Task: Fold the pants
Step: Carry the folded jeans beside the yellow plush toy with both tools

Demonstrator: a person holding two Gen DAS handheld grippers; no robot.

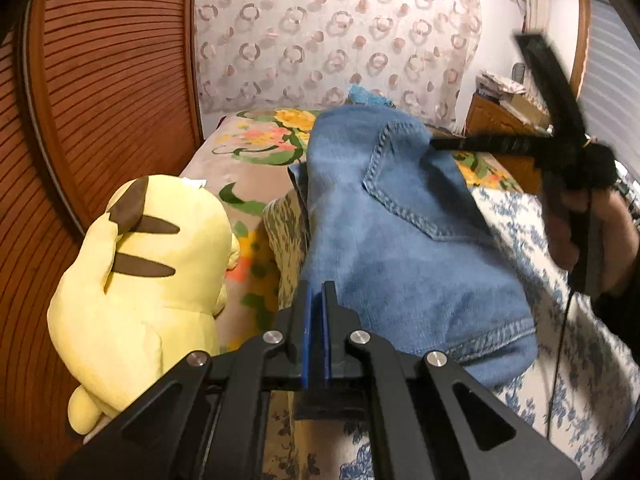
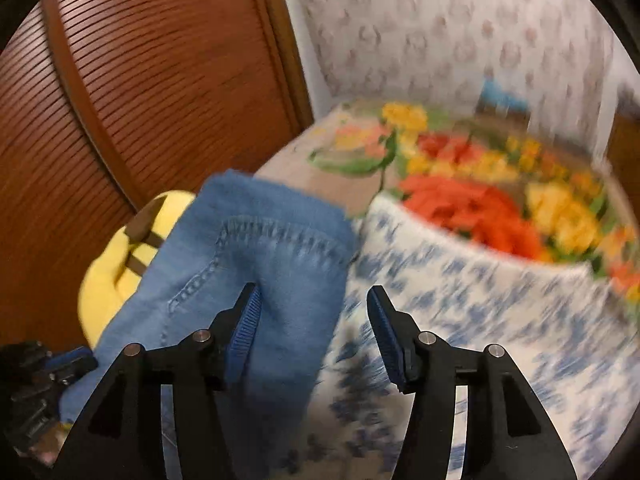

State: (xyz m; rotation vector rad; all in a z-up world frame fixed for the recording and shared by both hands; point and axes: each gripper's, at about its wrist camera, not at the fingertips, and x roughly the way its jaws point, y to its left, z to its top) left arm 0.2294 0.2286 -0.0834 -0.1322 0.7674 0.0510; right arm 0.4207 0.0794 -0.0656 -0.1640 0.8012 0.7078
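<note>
Bedroom scene, bed (image 1: 568, 320) under a blue-flowered white cover, wood slatted door (image 1: 100, 80) at left, dotted curtain (image 1: 340, 28) far behind.

Left gripper (image 1: 316, 292): jaws pressed together, blue pads meeting; whether any cloth is caught between them, can't tell. Jeans (image 1: 400, 240) start just past the tips and run away toward the far end, draped in a raised fold. Light blue denim, back pocket with double stitching facing up, stitched hem at near right.

Right gripper (image 2: 312, 300): jaws spread, nothing pinched. Jeans (image 2: 256, 264) lie under and beside the left finger; the right finger is over bare cover.

Only the left view shows the yellow plush (image 1: 140, 280) whole, on its side left of the jeans, near the door. It also shows the right gripper (image 1: 436, 145) from outside, one fingertip at the pocket's far corner, with the hand (image 1: 592, 232) holding it at the right edge. The right view catches only a sliver of plush (image 2: 112, 280) behind the denim, plus more of the bright flower blanket (image 2: 480, 192) at the far end.

Right view is motion-blurred. Jeans legs and waistband not separable; near end cut off by gripper frames.
</note>
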